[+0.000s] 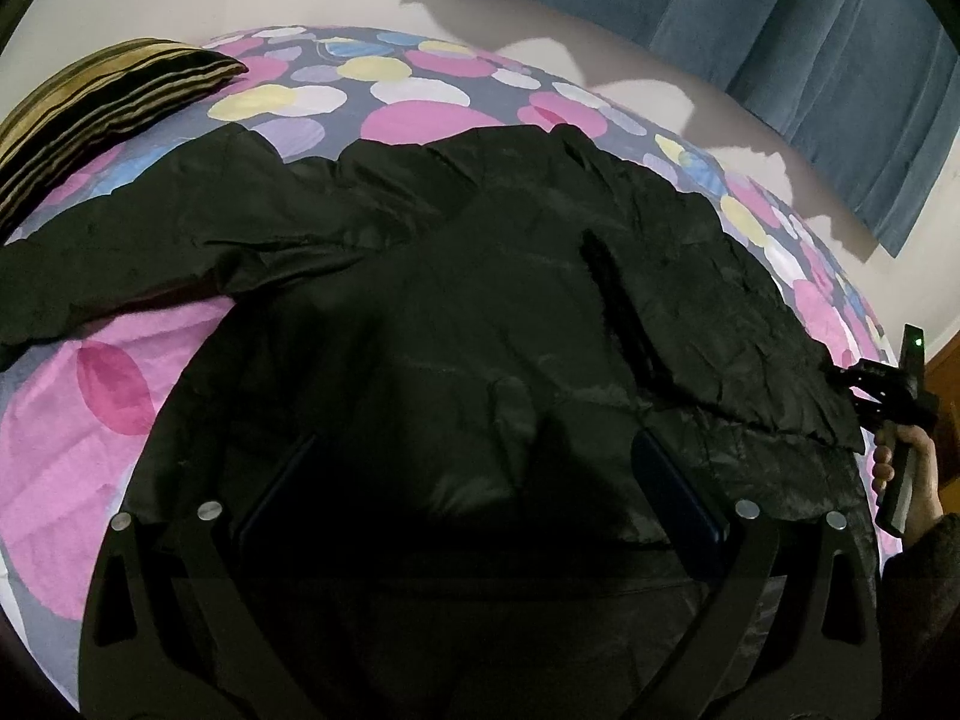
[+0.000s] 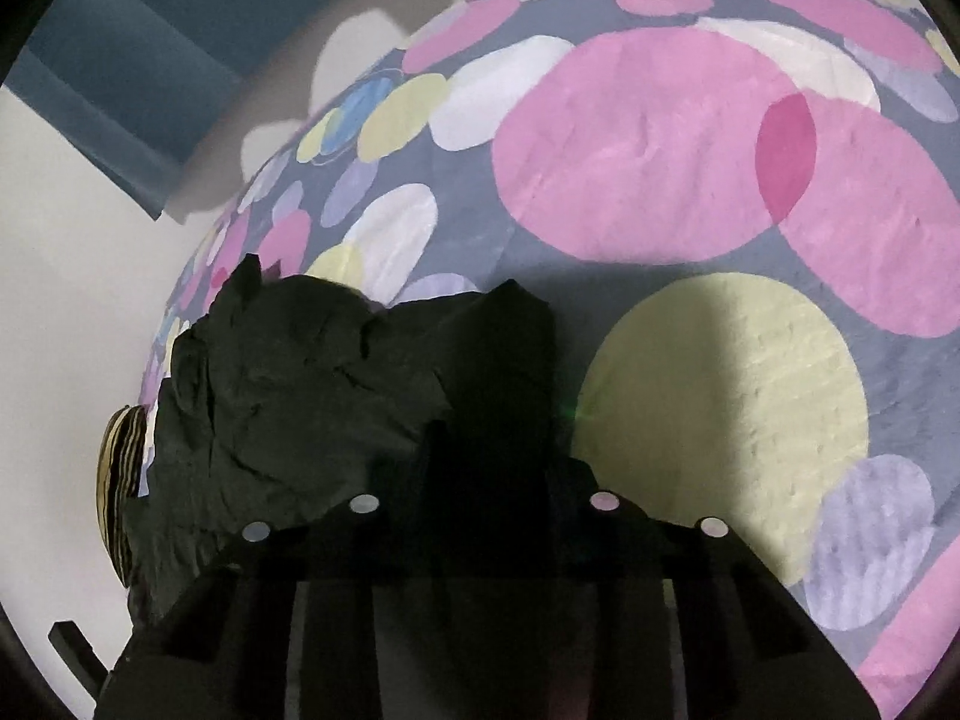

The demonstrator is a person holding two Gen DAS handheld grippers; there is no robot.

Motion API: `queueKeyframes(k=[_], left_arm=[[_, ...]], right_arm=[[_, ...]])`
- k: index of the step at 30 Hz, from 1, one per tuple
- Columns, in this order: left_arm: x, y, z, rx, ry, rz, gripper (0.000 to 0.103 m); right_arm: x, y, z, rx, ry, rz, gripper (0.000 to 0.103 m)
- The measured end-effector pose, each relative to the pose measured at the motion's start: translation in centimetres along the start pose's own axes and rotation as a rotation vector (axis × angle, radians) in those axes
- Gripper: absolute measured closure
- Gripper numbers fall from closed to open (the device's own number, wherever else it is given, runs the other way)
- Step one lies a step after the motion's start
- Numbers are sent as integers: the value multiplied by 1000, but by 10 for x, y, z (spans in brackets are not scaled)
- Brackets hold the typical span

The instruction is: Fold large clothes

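Left gripper [image 1: 474, 480]: jaws wide apart, low over the jacket's near body, gripping nothing. Whether the fingers touch the cloth I can't tell, too dark there.

Right gripper [image 2: 489, 420]: jaws drawn together and clamped on an edge of the black jacket [image 1: 456, 300]. In its own view the cloth bunches up around the fingertips; from the left wrist view the same gripper sits at the jacket's right edge, held in the person's right hand [image 1: 906, 480].

Jacket position: spread across the spotted bedsheet [image 1: 72, 420], body toward the near side. One sleeve [image 1: 120, 264] runs flat out to the left, unfolded. The right-side panel looks crumpled and partly turned in over the body, with a dark seam or zip line [image 1: 606, 294] running down the middle.

Progress, my read: early. At most one side fold is under way on the right. Left sleeve not yet folded in, no crosswise fold, garment still at near full footprint.

Further back: striped pillow [image 1: 102, 108] at the bed's far left corner, clear of the jacket. Behind the bed, pale wall and a blue curtain [image 1: 780, 48].
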State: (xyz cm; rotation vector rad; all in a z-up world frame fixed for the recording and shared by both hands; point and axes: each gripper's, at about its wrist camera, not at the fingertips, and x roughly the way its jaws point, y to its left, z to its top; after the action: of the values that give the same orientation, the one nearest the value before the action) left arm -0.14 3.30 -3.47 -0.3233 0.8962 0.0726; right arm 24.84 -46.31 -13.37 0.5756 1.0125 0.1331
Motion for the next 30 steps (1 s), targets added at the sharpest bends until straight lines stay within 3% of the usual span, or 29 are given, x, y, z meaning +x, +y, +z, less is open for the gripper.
queueKeyframes(k=[5, 9, 11, 16, 21, 26, 28, 30], left_arm=[[0, -1, 0, 3, 2, -2, 2], [0, -1, 0, -2, -3, -6, 2], [0, -2, 0, -2, -5, -8, 2], [1, -3, -2, 3, 5, -4, 2], [0, -4, -1, 3, 6, -4, 2], [-4, -1, -1, -1, -4, -11, 2], [-5, -1, -1, -3, -5, -14, 2], [-6, -1, -1, -3, -5, -16, 2]], right_arm=[[-6, -3, 0, 10, -1, 34, 75], [-20, -6, -6, 7, -2, 56, 63], [-28, -5, -14, -10, -1, 65, 63], [-26, -3, -32, -56, 19, -9, 71], [-25, -6, -32, -43, -8, 3, 72], [-51, -4, -43, -44, -49, 3, 67], [-64, -1, -53, -53, -63, 17, 52], [-74, 3, -63, -67, -69, 35, 48]])
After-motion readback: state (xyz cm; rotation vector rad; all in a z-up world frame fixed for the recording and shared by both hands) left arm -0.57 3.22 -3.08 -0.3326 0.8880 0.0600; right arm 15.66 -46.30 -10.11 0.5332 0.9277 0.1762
